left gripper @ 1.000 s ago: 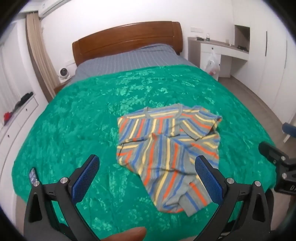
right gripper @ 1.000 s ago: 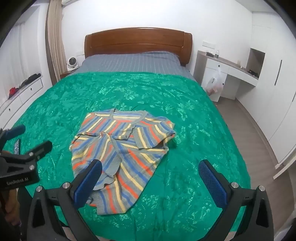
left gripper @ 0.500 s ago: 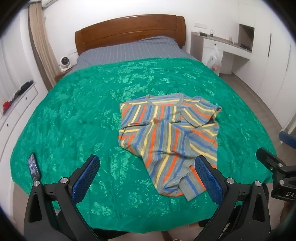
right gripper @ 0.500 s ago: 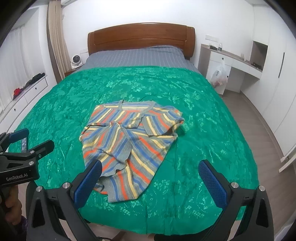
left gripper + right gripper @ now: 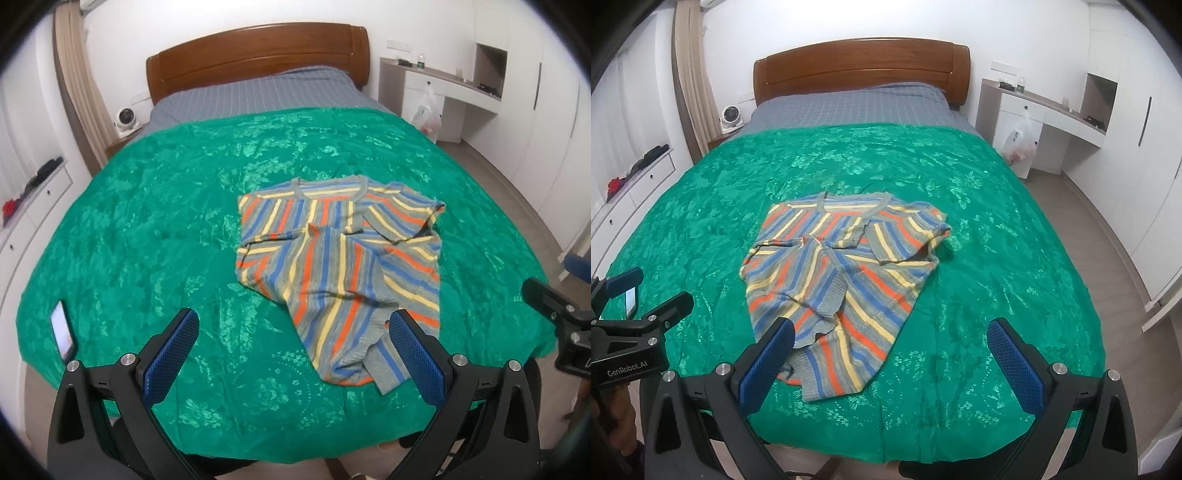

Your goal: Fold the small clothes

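Both grippers hang off the foot of the bed, empty and touching nothing: the left gripper (image 5: pixel 291 350) spread wide, the right gripper (image 5: pixel 892 360) likewise. The striped shirt (image 5: pixel 340 273) lies rumpled, partly folded, on the green bedspread (image 5: pixel 147 240).

Striped shirt (image 5: pixel 846 280) on green bedspread (image 5: pixel 979 258)
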`<action>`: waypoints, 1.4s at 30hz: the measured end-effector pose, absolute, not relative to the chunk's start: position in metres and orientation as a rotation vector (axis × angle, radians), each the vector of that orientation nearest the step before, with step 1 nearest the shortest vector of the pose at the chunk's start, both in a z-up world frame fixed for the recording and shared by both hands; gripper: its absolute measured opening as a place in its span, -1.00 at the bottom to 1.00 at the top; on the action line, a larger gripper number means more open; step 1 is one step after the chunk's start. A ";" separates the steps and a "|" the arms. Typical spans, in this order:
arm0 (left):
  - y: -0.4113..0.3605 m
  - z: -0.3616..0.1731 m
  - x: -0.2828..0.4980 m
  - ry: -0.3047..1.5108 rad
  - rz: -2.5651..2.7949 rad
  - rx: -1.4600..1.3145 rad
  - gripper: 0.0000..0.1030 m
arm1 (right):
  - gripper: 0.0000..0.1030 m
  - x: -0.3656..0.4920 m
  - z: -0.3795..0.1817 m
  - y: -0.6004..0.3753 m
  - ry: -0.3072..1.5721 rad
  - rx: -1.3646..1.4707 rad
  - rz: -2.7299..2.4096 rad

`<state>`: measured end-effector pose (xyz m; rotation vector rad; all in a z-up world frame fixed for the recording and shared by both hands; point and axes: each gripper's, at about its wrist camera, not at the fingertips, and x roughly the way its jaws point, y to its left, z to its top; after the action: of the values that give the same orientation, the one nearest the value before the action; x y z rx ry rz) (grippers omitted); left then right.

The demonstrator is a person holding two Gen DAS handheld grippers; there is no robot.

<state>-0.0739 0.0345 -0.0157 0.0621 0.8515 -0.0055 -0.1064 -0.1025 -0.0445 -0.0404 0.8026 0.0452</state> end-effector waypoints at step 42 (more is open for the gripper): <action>0.033 -0.038 -0.066 0.894 -0.138 0.060 0.99 | 0.99 -0.093 -0.064 -0.111 0.836 -0.054 0.054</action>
<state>-0.0663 0.0327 -0.0380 0.0604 0.8943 -0.1384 -0.0926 -0.1107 -0.0641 -0.0537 0.8361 0.0543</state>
